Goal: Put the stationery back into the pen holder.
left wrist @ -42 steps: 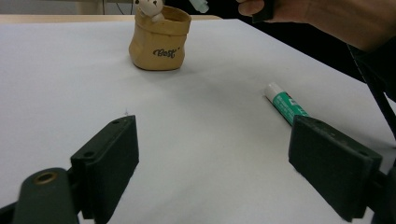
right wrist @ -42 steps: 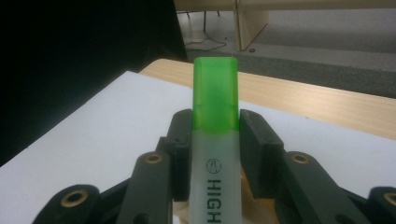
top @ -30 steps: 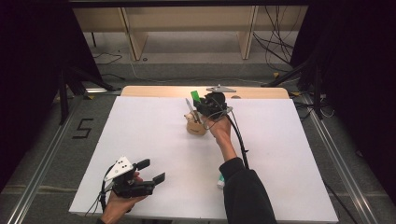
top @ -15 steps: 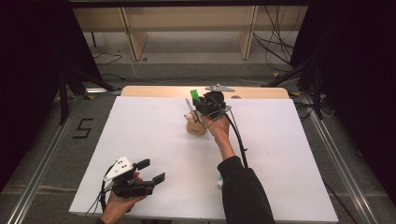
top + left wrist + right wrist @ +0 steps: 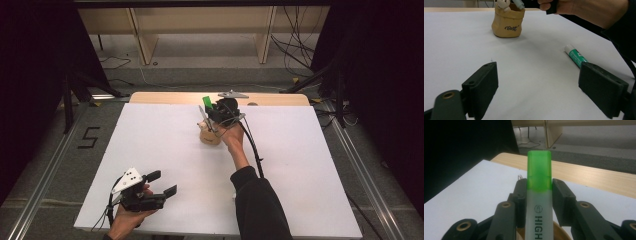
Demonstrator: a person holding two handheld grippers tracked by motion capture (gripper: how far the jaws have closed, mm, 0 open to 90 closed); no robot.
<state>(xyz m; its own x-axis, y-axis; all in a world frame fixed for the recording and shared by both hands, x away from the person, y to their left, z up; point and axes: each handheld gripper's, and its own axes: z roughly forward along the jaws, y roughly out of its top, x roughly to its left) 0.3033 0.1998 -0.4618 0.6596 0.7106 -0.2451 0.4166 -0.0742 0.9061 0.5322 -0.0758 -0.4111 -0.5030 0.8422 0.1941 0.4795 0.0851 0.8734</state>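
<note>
I have the green-capped highlighter (image 5: 539, 195) pinched between the jaws of my right gripper (image 5: 539, 192), the pads pressing its pale barrel just below the cap. Its lower end goes down into the tan pouch-shaped holder (image 5: 209, 137), which stands on the white surface (image 5: 150, 150) near the middle of the far edge. In the left gripper view that holder (image 5: 507, 23) carries the word "Best" and a small bear figure (image 5: 502, 4) at its rim. A green-and-white glue stick (image 5: 575, 55) lies flat on the surface, well apart from the holder, toward the near edge. My left gripper (image 5: 162, 184) rests at the near left corner, jaws spread wide with nothing between them.
</note>
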